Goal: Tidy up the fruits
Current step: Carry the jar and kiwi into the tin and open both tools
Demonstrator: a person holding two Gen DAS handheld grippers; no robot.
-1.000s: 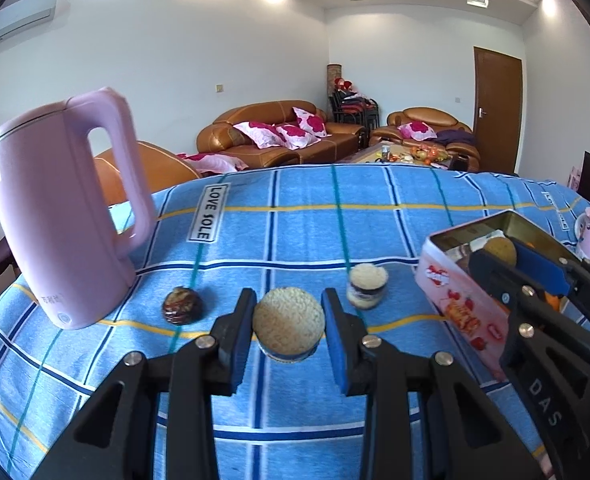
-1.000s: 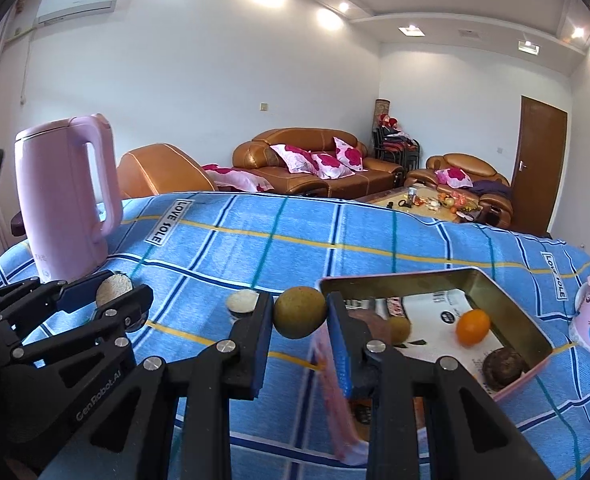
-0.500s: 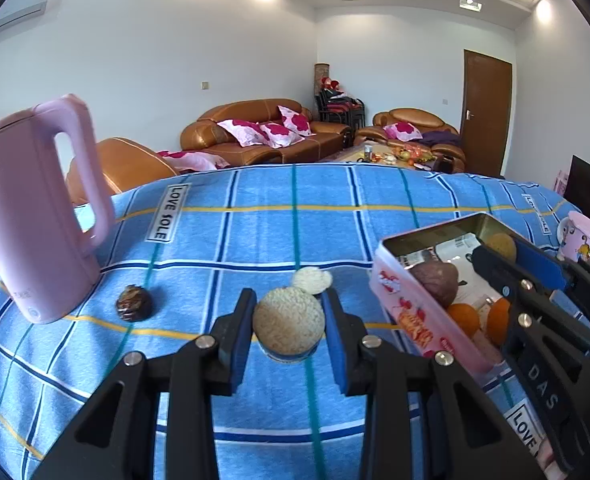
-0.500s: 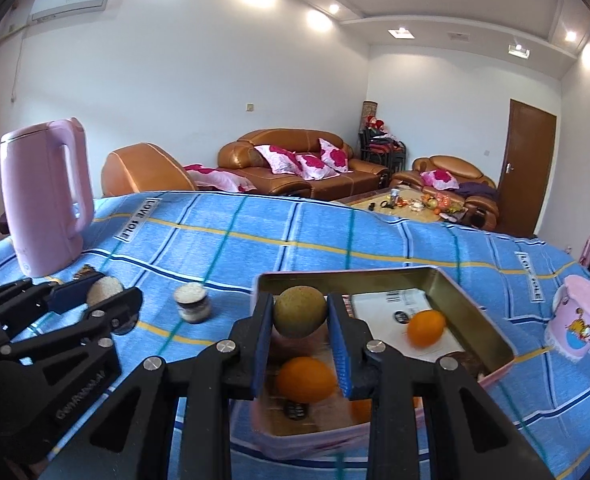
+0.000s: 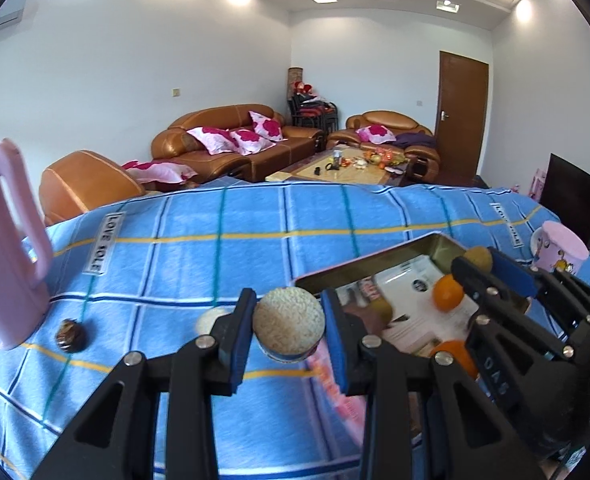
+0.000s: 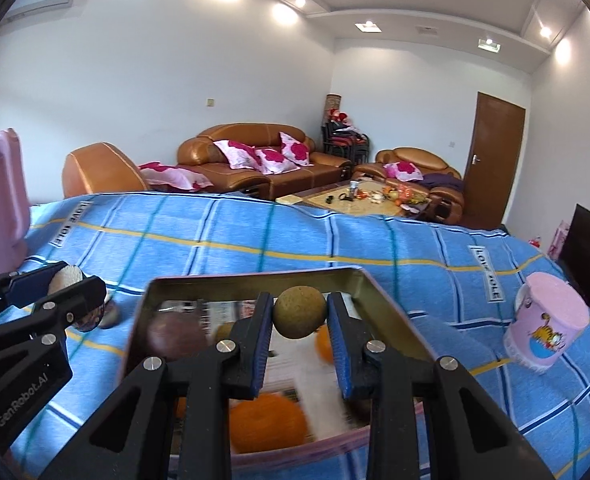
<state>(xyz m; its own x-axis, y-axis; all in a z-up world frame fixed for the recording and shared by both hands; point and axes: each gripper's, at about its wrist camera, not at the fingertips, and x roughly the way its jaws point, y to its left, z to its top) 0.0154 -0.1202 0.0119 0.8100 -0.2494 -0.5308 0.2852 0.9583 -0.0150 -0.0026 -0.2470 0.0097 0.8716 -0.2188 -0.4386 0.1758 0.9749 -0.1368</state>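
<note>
Our widest thing is the surface (image 6: 335,240), spread with a blue checked cloth. On it, at the left, stands the pink kettle (image 5: 3,256), and at the right a pink cup (image 6: 545,328). Between them sits the metal tin (image 6: 379,300), which already holds fruit.

Our right gripper (image 6: 299,320) has its fingers clamped on a brown-green round fruit (image 6: 299,312), held above the tin's middle. Our left gripper (image 5: 287,328) has its fingers clamped on a pale rough-skinned fruit (image 5: 289,320), held above the cloth just beside the tin's left edge.

To do this step well, we judge we should lower the right fruit close to the tin's floor before we part the fingers, aiming for a bare patch so it does not knock the oranges. We should then bring the left fruit fully over the rim and let it go low, since a round fruit dropped from high may bounce out.

Counting: two grippers, each with one fruit. In the tin we can make out two oranges (image 5: 448,293), one dark purplish fruit (image 6: 175,334) and one small olive one; blur may hide more. Loose on the cloth lie one dark fruit (image 5: 70,335) and one pale item (image 5: 209,320) half hidden behind our left fingers.
</note>
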